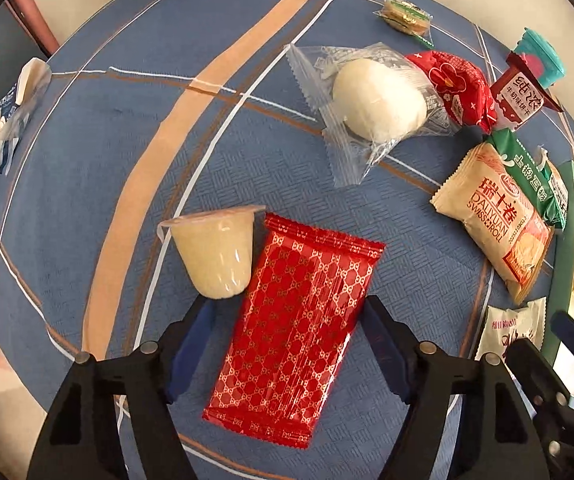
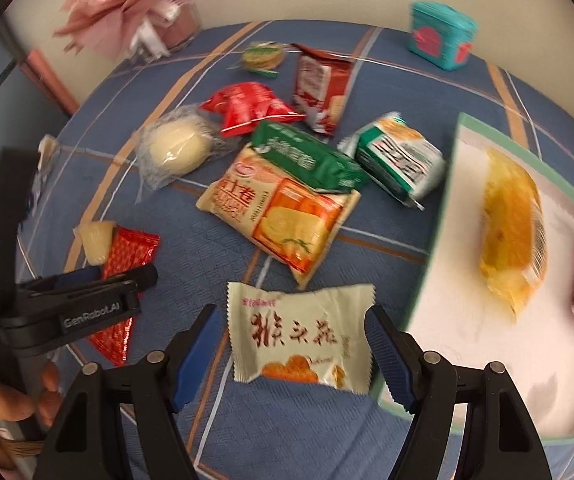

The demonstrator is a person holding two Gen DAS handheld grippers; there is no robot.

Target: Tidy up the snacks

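While the left gripper [image 1: 287, 344] hangs over the red patterned packet [image 1: 295, 328], its jaws straddle the packet w/ the right pad at its edge — whether they press it I can't tell. A jelly cup [image 1: 217, 252] lies just beside the packet on the blue table [image 1: 127, 128]. Right gripper [image 2: 295, 356] — jaws open either side of a cream packet [image 2: 299, 332], beside the white tray [image 2: 439, 280].
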